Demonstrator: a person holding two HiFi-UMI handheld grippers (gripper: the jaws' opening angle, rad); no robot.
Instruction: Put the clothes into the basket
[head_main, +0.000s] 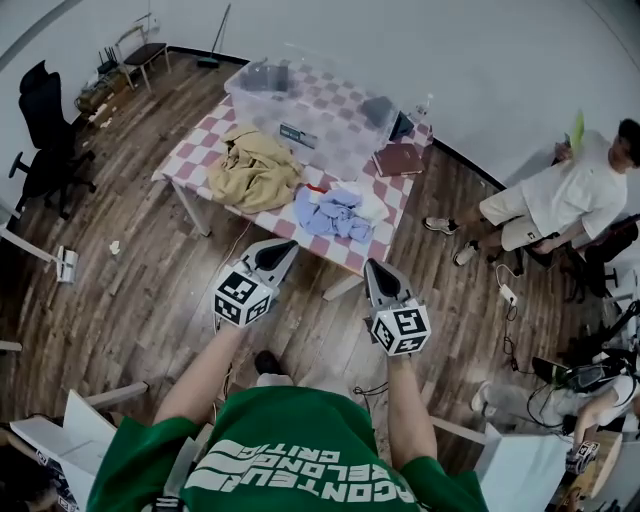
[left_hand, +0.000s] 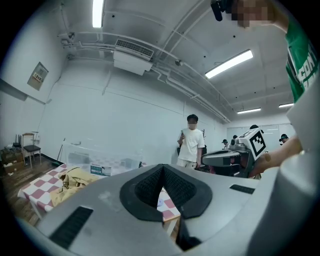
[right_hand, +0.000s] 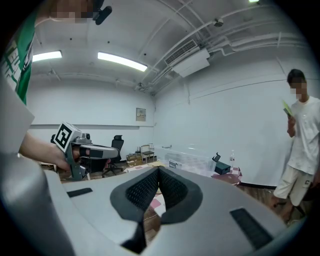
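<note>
- On the checkered table (head_main: 192, 150), a tan garment (head_main: 255, 170) and blue clothes (head_main: 335, 212) lie just in front of the clear basket (head_main: 300, 100).
- Left gripper (head_main: 288, 247) and right gripper (head_main: 371, 266) hover near the table's front edge, jaws pressed together, nothing between them.

A bare test room, something between a lab and an office workspace.
It has white walls (left_hand: 125, 115), a wooden plank floor (head_main: 140, 300), long tube lights (left_hand: 227, 64) and an air-conditioning unit (left_hand: 132, 52) with open pipes (left_hand: 187, 84) under the ceiling. Black office chairs (head_main: 45, 130) stand by the wall, cables (head_main: 512, 340) lie on the floor, and one table (head_main: 195, 155) with a checked cloth stands in the middle. A person (head_main: 560, 195) sits beyond its right corner.
</note>
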